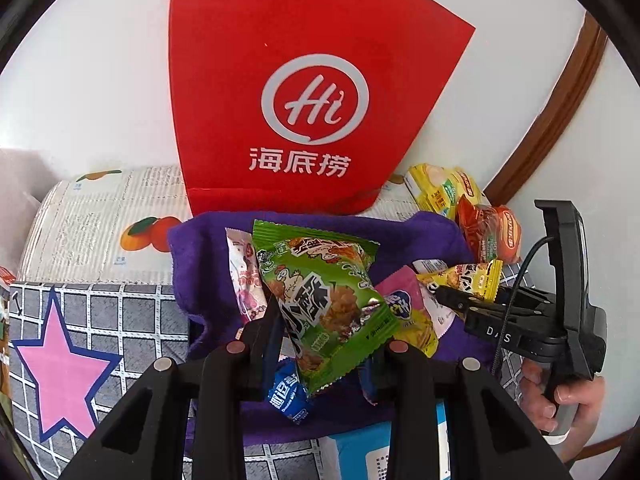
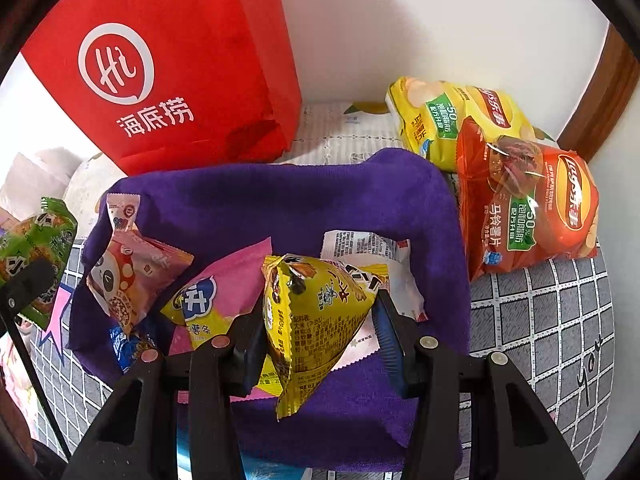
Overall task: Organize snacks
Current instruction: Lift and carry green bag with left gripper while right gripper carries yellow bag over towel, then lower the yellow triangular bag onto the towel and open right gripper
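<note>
- The left gripper [image 1: 324,332] is clamped on a green snack pack [image 1: 328,304], held tilted above the purple towel [image 1: 404,236].
- The right gripper [image 2: 316,328] is clamped on a yellow snack pack [image 2: 312,320], lifted over the same towel [image 2: 280,196]; in the left view its fingers pinch that pack [image 1: 476,276] at the right.
- On the towel lie a pink pack [image 2: 224,292], a mushroom-print pack [image 2: 128,276] at the left, a white pack [image 2: 372,248] farther back, and a blue pack [image 1: 288,396] near the left gripper.
- Right of the towel, two chip bags lean together: a yellow bag [image 2: 452,116] behind and an orange bag [image 2: 528,204] in front, touching it.
- A red paper bag [image 1: 304,88] with a white "Hi" logo stands upright at the far edge of the towel.
- The surface is covered by a grey checked cloth [image 2: 540,312] with a pink star [image 1: 60,360] at the left; farther back lies a white cover [image 1: 104,224] printed with oranges and text.
- Behind everything is a white wall [image 2: 440,20], with brown wood trim [image 1: 560,104] at the right.
- A bare hand [image 1: 560,396] holds the right gripper's handle.
</note>
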